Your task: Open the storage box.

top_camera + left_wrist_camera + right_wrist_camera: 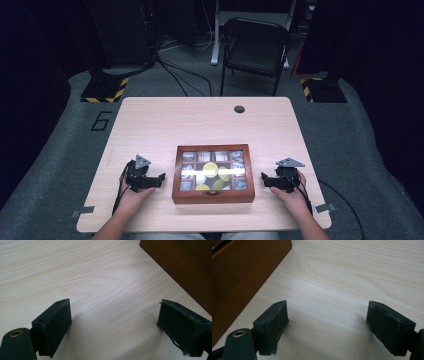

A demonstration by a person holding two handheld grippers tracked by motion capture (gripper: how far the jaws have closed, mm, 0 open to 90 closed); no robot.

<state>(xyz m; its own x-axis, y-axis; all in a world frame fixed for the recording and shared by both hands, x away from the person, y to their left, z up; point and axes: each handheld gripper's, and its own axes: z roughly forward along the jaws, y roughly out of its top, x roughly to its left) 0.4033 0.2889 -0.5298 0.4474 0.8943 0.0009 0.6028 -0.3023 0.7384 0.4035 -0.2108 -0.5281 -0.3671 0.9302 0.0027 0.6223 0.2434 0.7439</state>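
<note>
A brown wooden box (213,195) with a glass lid lies near the table's front edge; through the glass I see small compartments with packets and some round yellow pieces. My left gripper (159,179) rests on the table just left of the box, open, nothing between its jaws. My right gripper (265,180) rests just right of the box, open too and holding nothing. In the left gripper view the box's side (185,267) fills the upper right beyond the gripper (113,322). The right gripper view has the box's side (242,272) at upper left of the gripper (327,325).
The light wooden table (200,122) has a small dark round hole (239,109) near its far edge. A black folding chair (255,47) stands behind the table. Cables and hazard-striped stand bases lie on the grey floor beyond.
</note>
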